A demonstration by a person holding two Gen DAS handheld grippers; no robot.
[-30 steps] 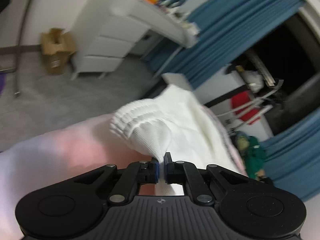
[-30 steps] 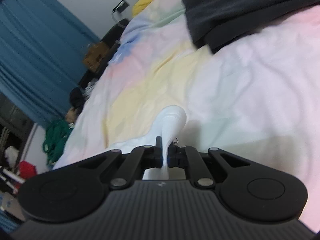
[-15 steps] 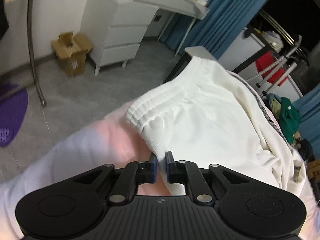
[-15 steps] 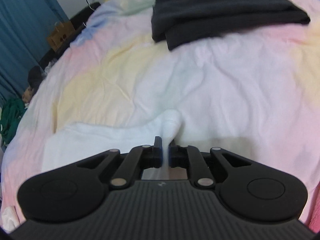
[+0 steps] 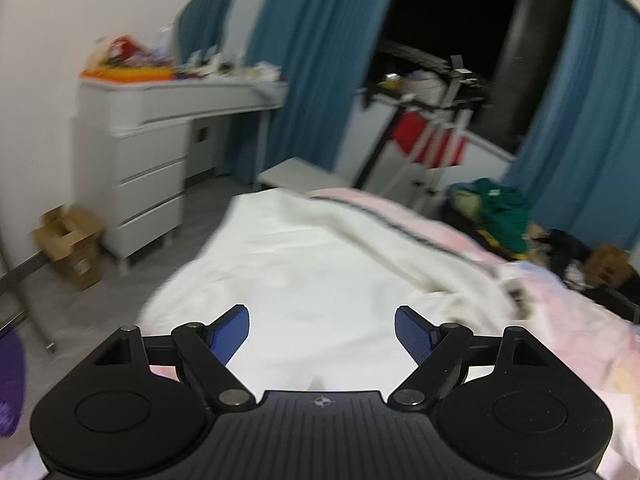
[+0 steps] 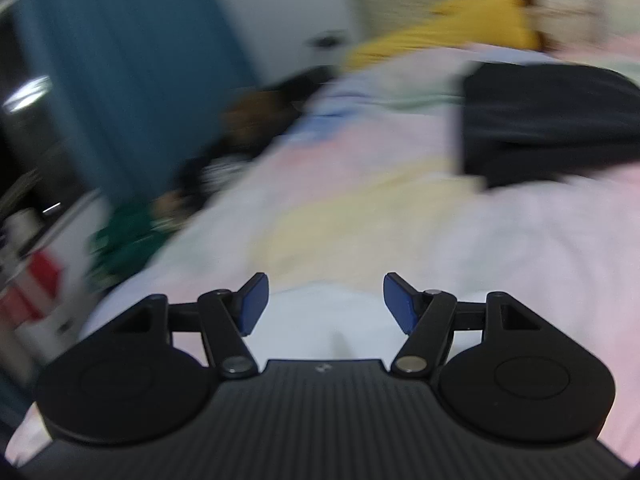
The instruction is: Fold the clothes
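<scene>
A white garment (image 5: 304, 264) with a dark side stripe lies spread on the pastel bed cover (image 5: 560, 312). My left gripper (image 5: 322, 330) is open and empty, just above the garment's near edge. My right gripper (image 6: 324, 304) is open and empty too; a part of the white garment (image 6: 320, 320) lies between and below its fingers. A folded black garment (image 6: 548, 120) lies on the bed at the right in the right wrist view, which is blurred.
A white chest of drawers (image 5: 144, 168) and a cardboard box (image 5: 68, 248) stand left of the bed. Blue curtains (image 5: 316, 60), a drying rack with red cloth (image 5: 428, 140) and a green clothes pile (image 5: 500, 208) lie beyond. A yellow pillow (image 6: 448, 32) lies at the bed's head.
Both grippers have opened and let go of the white garment, which now lies flat on the bed. Both cameras have swung upward.
</scene>
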